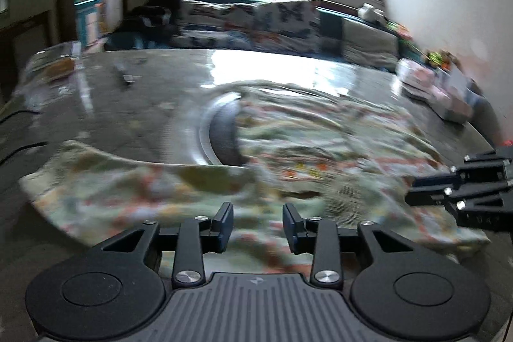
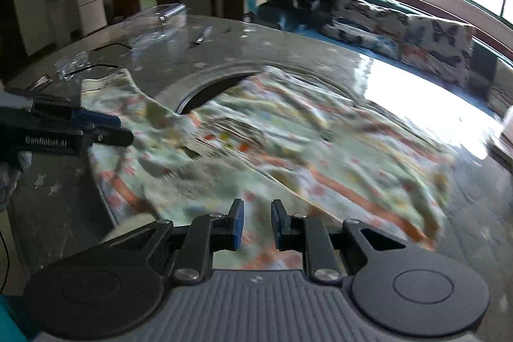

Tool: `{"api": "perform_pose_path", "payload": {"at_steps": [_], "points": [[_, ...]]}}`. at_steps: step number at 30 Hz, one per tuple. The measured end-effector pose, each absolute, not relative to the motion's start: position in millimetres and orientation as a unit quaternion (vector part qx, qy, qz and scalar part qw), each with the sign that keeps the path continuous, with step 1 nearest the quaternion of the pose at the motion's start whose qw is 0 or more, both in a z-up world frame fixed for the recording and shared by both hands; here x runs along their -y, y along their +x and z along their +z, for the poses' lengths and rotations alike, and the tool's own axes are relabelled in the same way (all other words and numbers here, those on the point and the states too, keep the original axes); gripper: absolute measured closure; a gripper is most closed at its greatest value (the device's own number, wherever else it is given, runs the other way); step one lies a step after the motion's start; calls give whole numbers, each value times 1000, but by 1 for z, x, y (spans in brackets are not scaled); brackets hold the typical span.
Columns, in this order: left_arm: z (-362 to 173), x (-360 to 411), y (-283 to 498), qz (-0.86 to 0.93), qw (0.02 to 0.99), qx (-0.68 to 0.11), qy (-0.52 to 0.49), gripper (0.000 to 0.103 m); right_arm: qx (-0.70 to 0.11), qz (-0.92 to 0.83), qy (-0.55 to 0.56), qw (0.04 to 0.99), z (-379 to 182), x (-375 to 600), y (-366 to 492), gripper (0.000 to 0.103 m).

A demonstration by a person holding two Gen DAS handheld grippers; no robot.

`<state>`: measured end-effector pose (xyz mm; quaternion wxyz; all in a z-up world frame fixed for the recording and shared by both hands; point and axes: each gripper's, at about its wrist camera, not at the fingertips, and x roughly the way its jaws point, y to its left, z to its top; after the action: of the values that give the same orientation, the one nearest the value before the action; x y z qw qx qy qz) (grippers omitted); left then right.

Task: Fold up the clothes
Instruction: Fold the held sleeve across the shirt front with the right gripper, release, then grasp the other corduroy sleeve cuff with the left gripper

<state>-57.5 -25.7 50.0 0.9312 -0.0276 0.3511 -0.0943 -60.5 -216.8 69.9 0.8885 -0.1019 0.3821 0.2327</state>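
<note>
A pale green garment point(image 1: 288, 156) with an orange and red print lies spread and rumpled on the grey marble table point(image 1: 128, 104), blurred by motion. It partly covers a round recess point(image 1: 224, 137) in the tabletop. My left gripper point(image 1: 258, 228) hovers over the garment's near edge, open, with only cloth showing below the gap. From the right wrist the garment point(image 2: 288, 143) fills the middle. My right gripper point(image 2: 257, 225) stands above its near edge with a narrow gap between the pads, nothing pinched. Each gripper shows in the other's view: right gripper point(image 1: 410, 191), left gripper point(image 2: 125, 130).
A sofa with butterfly cushions point(image 2: 433, 37) runs behind the table under a bright window. On the table lie a pen-like object point(image 2: 202, 36), a clear plastic box point(image 2: 170, 15), pink packets point(image 1: 442, 95) at the right and black cables point(image 2: 102, 66) at the left.
</note>
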Motion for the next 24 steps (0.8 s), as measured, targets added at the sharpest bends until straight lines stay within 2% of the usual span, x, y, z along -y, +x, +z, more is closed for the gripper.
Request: {"api": "perform_pose_path", "payload": {"at_steps": [8,16,24], "points": [[49,-45,-51,31,940,-335,-53,54,-393,247,-115,878,55,194,-54,81],[45,-109,-32,146,932,-320,-89,54,-386,239,-109,884,63,203,-61,79],[29,-128,-14,161,920,-340,-114,57,-382,232,-100,889,66,209,-64,79]]}}
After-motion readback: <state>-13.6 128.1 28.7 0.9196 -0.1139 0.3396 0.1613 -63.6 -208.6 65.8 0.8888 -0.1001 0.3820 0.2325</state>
